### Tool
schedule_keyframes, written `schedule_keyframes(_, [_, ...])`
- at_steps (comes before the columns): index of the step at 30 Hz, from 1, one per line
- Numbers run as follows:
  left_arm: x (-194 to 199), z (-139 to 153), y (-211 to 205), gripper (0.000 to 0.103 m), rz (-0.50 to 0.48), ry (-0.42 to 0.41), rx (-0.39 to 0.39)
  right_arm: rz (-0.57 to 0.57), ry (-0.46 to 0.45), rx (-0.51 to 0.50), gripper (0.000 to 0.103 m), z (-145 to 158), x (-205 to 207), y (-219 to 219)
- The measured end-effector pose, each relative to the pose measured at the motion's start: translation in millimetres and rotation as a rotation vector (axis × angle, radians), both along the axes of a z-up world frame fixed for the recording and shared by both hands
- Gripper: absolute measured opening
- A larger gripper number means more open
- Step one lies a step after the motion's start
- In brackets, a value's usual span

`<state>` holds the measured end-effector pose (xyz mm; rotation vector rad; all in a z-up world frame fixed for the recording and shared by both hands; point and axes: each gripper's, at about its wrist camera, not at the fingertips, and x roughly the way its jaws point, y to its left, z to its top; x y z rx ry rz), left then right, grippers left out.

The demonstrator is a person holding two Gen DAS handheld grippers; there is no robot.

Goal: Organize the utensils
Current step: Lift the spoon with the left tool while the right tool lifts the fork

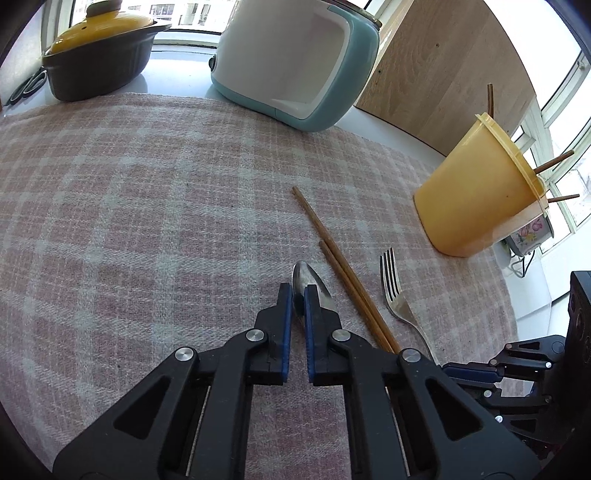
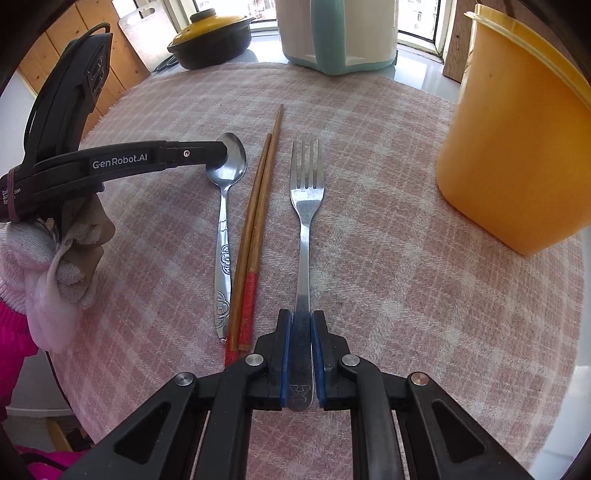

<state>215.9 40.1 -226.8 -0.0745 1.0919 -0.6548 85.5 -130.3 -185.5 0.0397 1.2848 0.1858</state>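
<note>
Utensils lie side by side on a pink checked cloth (image 2: 388, 258), long axes parallel, running away from the right wrist camera. Spoon (image 2: 226, 206) leftmost, bowl at the far end, patterned handle toward the camera. Chopsticks (image 2: 258, 206) next, a pair touching along their length, thin tips far, red-wrapped ends near. Fork (image 2: 306, 206) rightmost, tines pointing away toward the teal-and-white appliance (image 2: 340, 33), handle end near.

Right gripper (image 2: 302, 325) is closed on the fork's handle: blue pads press both sides of the lower handle, fork flat on the cloth.

Left gripper (image 1: 298, 295) comes in from the left across the spoon's axis and is pinched nearly closed on the spoon's bowl; in its own view the bowl tip sticks out past the fingertips. A gloved hand (image 2: 48, 258) holds this gripper.

Yellow tub (image 2: 517, 155) stands on the cloth's right edge, near the fork but apart; in the left view brown sticks (image 1: 554, 160) poke from its top. Yellow-lidded dark pot (image 2: 210, 40) sits at the far left, off the cloth.
</note>
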Motion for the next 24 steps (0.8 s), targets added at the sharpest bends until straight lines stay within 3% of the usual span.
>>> schedule_keyframes(8, [-25, 2, 9, 0.004, -0.041, 0.015, 0.011, 0.050, 0.025, 0.038, 0.009, 2, -23, 10])
schedule_keyframes(11, [-29, 3, 13, 0.004, -0.050, 0.015, 0.017, 0.058, 0.008, 0.048, 0.017, 5, -22, 7])
schedule_keyframes(16, [-29, 5, 14, 0.004, -0.059, 0.024, 0.015, -0.001, -0.082, 0.064, 0.027, 21, 3, -5])
schedule_keyframes(24, [-30, 4, 16, 0.009, -0.063, 0.041, 0.011, 0.024, -0.136, 0.063, 0.030, 17, 50, 1])
